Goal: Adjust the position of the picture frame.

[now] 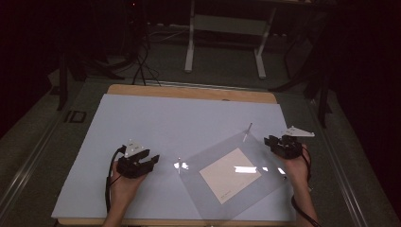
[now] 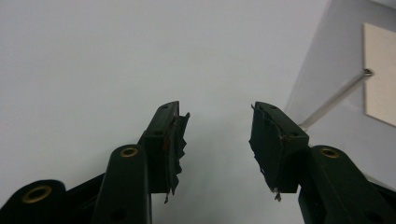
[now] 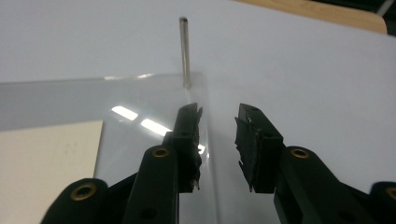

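Observation:
A clear plastic sheet [image 1: 213, 153] lies turned at an angle on the white board [image 1: 156, 118], with a beige card [image 1: 230, 174] in its middle. Thin metal posts stand at its corners: one at the far corner [image 1: 247, 131] and one at the left corner [image 1: 179, 165]. My left gripper [image 1: 153, 160] hovers over bare board just left of the sheet, open with nothing between its fingers [image 2: 217, 135]. My right gripper [image 1: 270, 141] is at the sheet's far right edge. It is open [image 3: 219, 135], and the sheet's edge runs between the jaws, close to the left finger [image 3: 189, 135]; the far post [image 3: 184, 51] stands ahead.
The white board rests on a wooden table [image 1: 189, 92]. In the left gripper view the left post [image 2: 334, 100] and the card [image 2: 380, 74] lie to the right. White desk legs [image 1: 190, 42] and cables stand on the dark floor behind the table.

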Available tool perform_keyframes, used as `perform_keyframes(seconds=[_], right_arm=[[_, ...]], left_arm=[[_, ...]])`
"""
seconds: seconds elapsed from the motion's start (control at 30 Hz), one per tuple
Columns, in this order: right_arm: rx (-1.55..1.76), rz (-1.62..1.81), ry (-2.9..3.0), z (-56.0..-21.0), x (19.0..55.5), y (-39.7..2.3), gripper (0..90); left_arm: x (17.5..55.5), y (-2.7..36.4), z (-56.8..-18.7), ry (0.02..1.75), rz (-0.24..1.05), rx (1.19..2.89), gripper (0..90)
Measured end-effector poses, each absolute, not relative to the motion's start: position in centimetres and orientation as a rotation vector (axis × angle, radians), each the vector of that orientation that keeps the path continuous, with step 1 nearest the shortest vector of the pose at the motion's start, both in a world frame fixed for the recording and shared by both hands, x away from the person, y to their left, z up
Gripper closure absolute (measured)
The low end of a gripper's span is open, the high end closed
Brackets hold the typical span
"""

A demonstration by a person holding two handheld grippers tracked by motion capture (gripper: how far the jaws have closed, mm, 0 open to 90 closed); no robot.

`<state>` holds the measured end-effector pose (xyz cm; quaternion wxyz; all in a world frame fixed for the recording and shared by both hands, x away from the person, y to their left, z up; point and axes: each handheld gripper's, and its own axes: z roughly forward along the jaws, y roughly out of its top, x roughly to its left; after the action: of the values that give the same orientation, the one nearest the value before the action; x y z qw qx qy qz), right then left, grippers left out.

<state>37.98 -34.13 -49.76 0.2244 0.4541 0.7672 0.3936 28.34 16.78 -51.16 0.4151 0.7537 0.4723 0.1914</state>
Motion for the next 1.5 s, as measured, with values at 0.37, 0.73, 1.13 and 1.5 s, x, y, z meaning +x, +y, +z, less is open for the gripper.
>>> perform_keyframes(seconds=[0.37, 0.73, 1.13, 1.5], right_arm=[[1.213, 1.073, 2.157, -49.1, 40.8, -32.3, 67.0], [1.185, 1.103, 2.189, -49.4, 43.3, -29.8, 69.7], [1.229, 1.092, 2.199, -51.3, 45.3, -28.5, 78.4], [1.249, 1.09, 2.196, -52.0, 45.7, -28.2, 84.7]], left_arm=[[28.2, 15.2, -51.2, 1.118, 0.46, 1.938, 52.4], [28.0, 13.4, -51.4, 1.043, 0.45, 1.974, 52.7], [28.2, 12.3, -51.7, 1.012, 0.432, 1.984, 53.1], [28.9, 11.8, -52.1, 1.02, 0.431, 1.99, 55.5]])
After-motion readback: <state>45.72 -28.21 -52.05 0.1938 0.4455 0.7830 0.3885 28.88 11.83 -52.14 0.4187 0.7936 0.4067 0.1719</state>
